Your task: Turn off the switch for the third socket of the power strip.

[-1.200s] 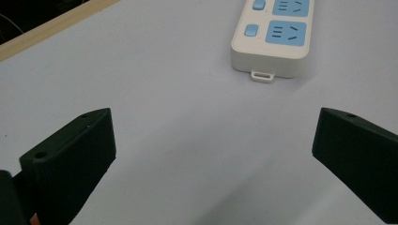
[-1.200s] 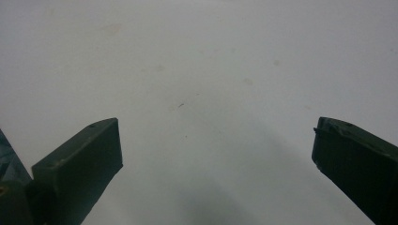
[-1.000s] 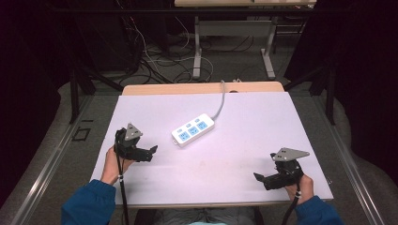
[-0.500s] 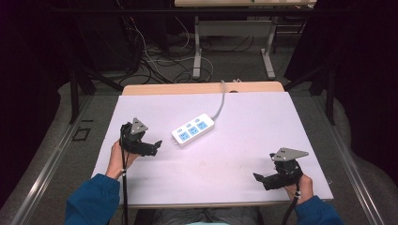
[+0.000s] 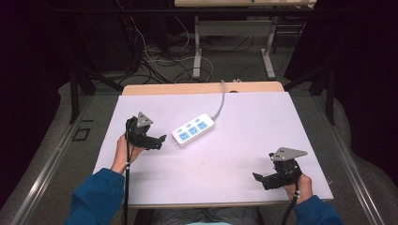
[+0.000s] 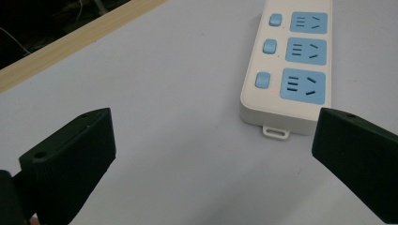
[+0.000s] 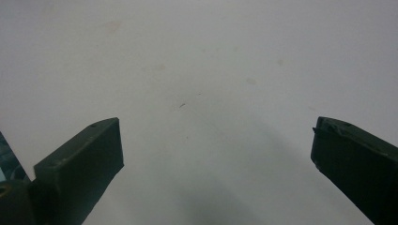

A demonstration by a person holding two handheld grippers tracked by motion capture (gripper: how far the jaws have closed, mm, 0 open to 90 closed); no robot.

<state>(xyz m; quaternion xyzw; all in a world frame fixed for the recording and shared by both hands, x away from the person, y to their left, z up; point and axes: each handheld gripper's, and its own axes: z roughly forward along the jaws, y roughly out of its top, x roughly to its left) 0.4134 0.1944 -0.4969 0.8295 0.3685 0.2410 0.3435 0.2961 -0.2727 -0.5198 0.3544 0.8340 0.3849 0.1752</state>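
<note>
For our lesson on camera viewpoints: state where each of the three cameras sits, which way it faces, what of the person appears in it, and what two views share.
High view: above the person's side, facing forward and down at the white table; both forearms, left claw, right claw.
Left gripper view: rides the left claw, facing the power strip; both jaws spread.
Right gripper view: rides the right claw, facing bare tabletop; both jaws spread.
Shared: the high and left gripper views both show the power strip.
</note>
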